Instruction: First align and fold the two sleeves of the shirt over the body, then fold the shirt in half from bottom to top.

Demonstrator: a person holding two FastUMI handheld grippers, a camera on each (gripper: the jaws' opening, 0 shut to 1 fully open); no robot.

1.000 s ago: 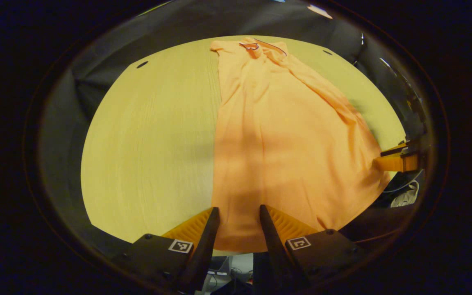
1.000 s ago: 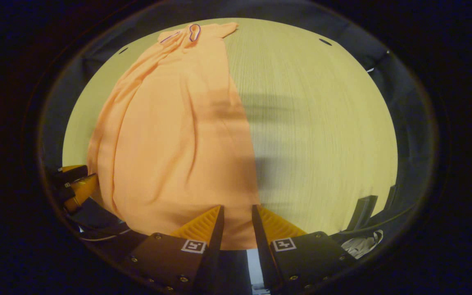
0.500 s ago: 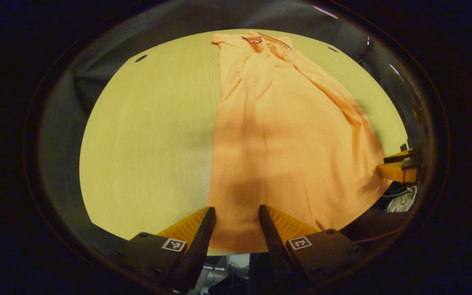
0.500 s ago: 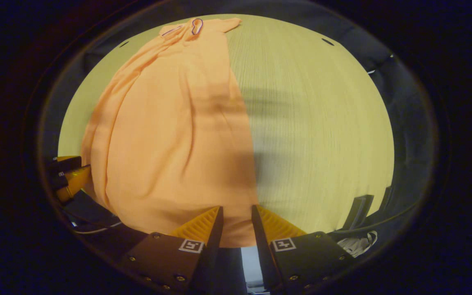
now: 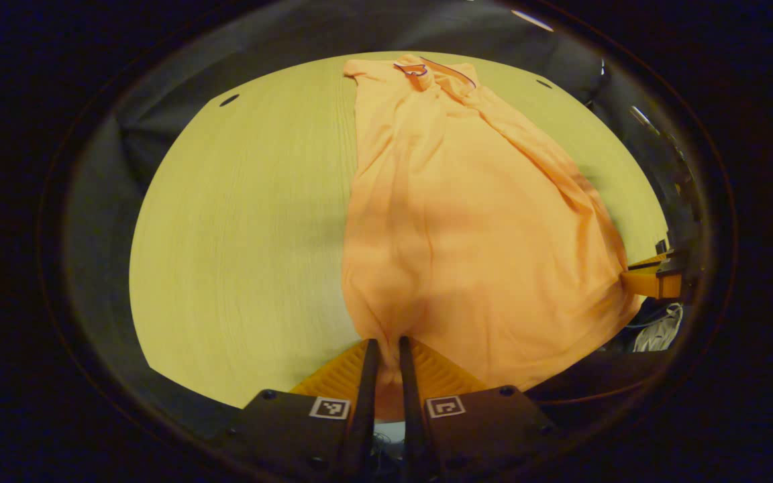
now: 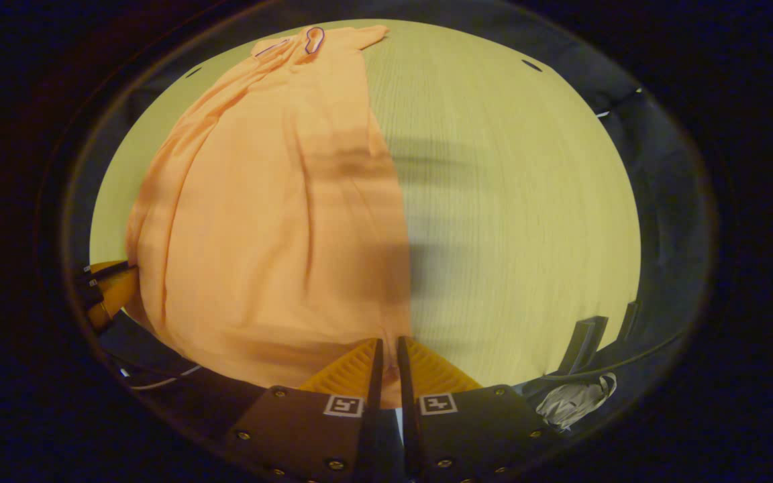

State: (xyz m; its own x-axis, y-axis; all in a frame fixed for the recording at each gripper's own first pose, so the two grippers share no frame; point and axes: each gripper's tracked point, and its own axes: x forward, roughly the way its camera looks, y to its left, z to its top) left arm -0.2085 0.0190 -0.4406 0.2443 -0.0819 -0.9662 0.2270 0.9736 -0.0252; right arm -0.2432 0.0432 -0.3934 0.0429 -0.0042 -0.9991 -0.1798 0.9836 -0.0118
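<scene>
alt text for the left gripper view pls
The left gripper is shut on the near hem of an orange shirt, which lies lengthwise on a round wooden table with its collar at the far edge. The right gripper holds the hem at the right.

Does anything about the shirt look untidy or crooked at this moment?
Somewhat. The shirt lies flat on the table, but a loose ridge of cloth runs down one long side. Its hem bunches where the left claw and right claw pinch it. No damage shows.
</scene>
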